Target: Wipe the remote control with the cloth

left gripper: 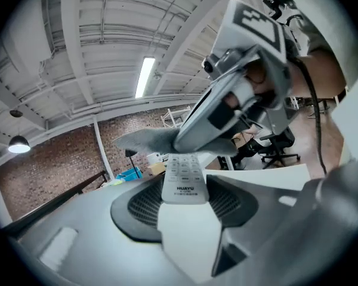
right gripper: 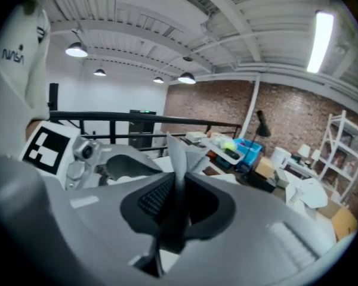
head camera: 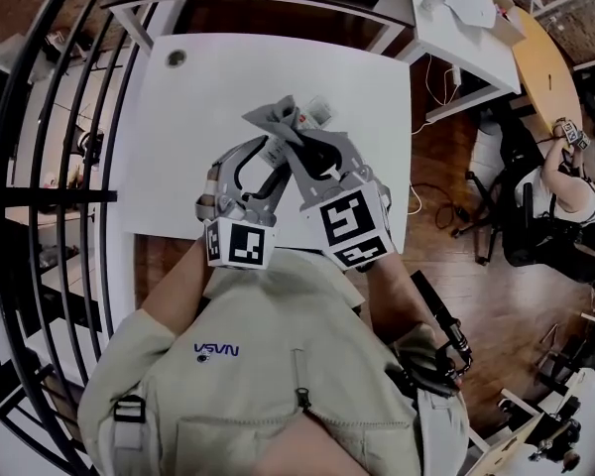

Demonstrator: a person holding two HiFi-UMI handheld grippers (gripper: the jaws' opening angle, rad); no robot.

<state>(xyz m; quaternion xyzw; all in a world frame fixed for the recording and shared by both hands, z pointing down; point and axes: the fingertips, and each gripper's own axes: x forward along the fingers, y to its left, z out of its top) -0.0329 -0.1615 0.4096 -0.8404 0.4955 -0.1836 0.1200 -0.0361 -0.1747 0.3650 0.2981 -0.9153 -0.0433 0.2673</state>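
head view: i hold both grippers in the air over the white table (head camera: 198, 107), above its near edge, with their tips crossing

left gripper (head camera: 276, 159): comes in from the near left; its jaws stand part-way apart and pinch the near end of the remote control (head camera: 316, 113), which points away from me toward the table's far edge

right gripper (head camera: 307, 157): comes in from the near right and crosses over the left one; its jaws are pressed almost together on a fold of the grey cloth (head camera: 272, 117)

left gripper view: the remote control (left gripper: 184, 180) sits between the two pads of the left gripper (left gripper: 182, 202), button face toward the camera and its printed end nearest the jaws. the cloth (left gripper: 148, 140) lies across the remote's far end, with the right gripper (left gripper: 227, 109) directly above it. a strip of the table (left gripper: 268, 174) shows behind

right gripper view: the cloth (right gripper: 180, 157) stands up as a thin pleat from the closed pads of the right gripper (right gripper: 178, 202). the left gripper (right gripper: 77, 154), with its marker cube, lies just beside it at the left
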